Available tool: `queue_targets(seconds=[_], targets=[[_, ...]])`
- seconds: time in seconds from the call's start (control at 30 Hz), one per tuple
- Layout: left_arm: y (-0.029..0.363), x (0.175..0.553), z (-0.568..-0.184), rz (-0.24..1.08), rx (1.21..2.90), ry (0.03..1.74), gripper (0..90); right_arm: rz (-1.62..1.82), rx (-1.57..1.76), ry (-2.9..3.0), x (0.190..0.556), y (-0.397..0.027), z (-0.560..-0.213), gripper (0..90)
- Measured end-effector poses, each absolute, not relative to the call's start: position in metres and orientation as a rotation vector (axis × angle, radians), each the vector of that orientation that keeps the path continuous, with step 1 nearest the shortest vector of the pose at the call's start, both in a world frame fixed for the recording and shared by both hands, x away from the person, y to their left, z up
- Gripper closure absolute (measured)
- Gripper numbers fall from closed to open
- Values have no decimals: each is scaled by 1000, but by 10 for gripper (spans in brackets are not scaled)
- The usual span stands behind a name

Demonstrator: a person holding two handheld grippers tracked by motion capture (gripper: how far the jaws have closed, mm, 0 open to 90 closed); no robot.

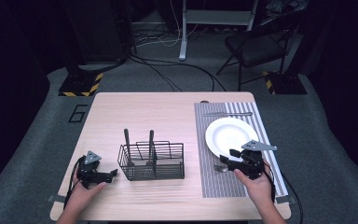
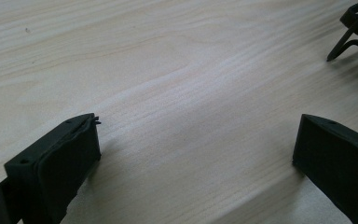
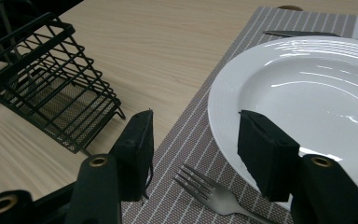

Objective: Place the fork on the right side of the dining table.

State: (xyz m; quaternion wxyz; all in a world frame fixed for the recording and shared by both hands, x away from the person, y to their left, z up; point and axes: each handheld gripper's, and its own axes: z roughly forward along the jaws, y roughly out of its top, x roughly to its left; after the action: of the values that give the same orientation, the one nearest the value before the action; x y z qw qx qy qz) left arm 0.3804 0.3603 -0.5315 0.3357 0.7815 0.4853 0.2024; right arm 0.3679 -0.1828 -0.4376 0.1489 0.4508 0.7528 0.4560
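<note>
Right gripper (image 3: 193,140) above fork (image 3: 216,196), jaws apart, gripping nothing. Fork flat on mat (image 3: 193,133) beside plate (image 3: 307,79). Left gripper (image 2: 196,154) spread wide over bare table (image 2: 168,70).

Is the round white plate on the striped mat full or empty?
Empty: the round white plate shows a bare glossy surface, and the silver fork lies beside it on the striped mat.

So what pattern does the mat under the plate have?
The mat has thin pale stripes on grey, clearest in the right gripper view.

High view looks down over the table (image 1: 168,112); claw views skim it closely.
</note>
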Motion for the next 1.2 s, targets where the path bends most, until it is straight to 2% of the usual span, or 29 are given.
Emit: queue_targets(seconds=[0.67,1.2], targets=[[360,380,-532,528,2039,1265,2,1211,1059,2309,359,-143,-462,445],[360,380,-532,528,2038,1266,2,1189,1005,2345,352,-127,-488,448]])
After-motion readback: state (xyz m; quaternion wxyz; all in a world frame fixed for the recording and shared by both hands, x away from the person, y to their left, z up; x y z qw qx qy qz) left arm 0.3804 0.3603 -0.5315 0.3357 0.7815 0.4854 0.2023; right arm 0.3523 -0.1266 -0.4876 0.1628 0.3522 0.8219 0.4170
